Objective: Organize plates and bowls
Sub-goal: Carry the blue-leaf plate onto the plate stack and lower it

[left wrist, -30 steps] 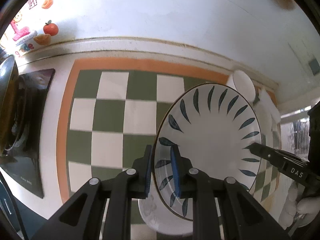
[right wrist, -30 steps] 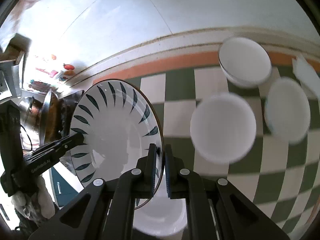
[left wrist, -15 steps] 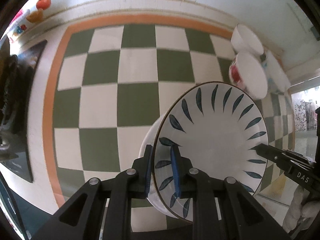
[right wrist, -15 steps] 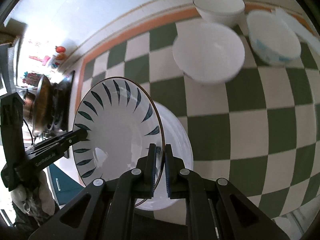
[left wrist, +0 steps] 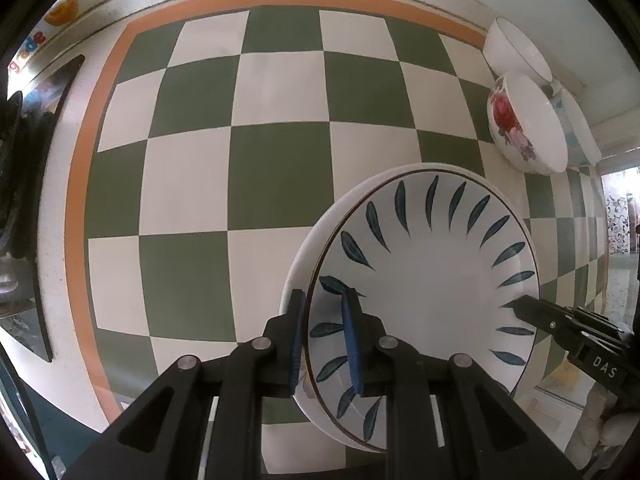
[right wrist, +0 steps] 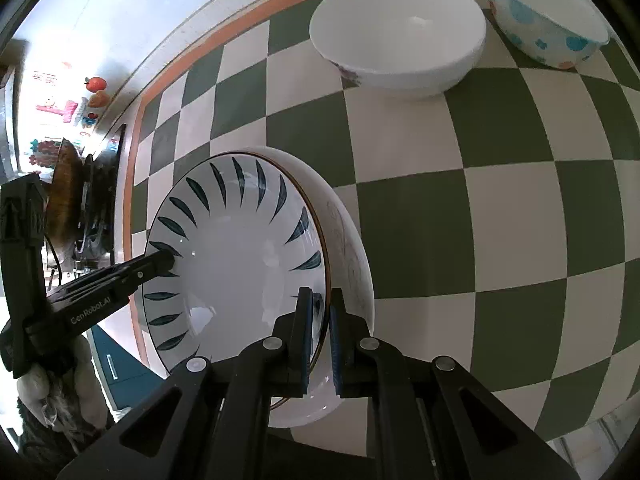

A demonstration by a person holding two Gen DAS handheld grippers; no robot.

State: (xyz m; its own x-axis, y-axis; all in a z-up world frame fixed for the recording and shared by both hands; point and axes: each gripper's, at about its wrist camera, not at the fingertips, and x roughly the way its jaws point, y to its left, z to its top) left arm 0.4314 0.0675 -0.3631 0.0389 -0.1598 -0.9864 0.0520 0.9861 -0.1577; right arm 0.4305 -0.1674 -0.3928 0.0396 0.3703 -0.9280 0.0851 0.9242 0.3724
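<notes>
From the left wrist view my left gripper (left wrist: 325, 340) pinches the leaf-patterned plate (left wrist: 424, 280) at its left rim, directly over the white plate (left wrist: 298, 280) beneath, and from the right wrist view my right gripper (right wrist: 319, 334) pinches its right rim, both equally near.

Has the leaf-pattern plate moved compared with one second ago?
Yes. The leaf-pattern plate has come down toward the checked cloth, whose squares look larger now, and sits just over the white plate below it.
</notes>
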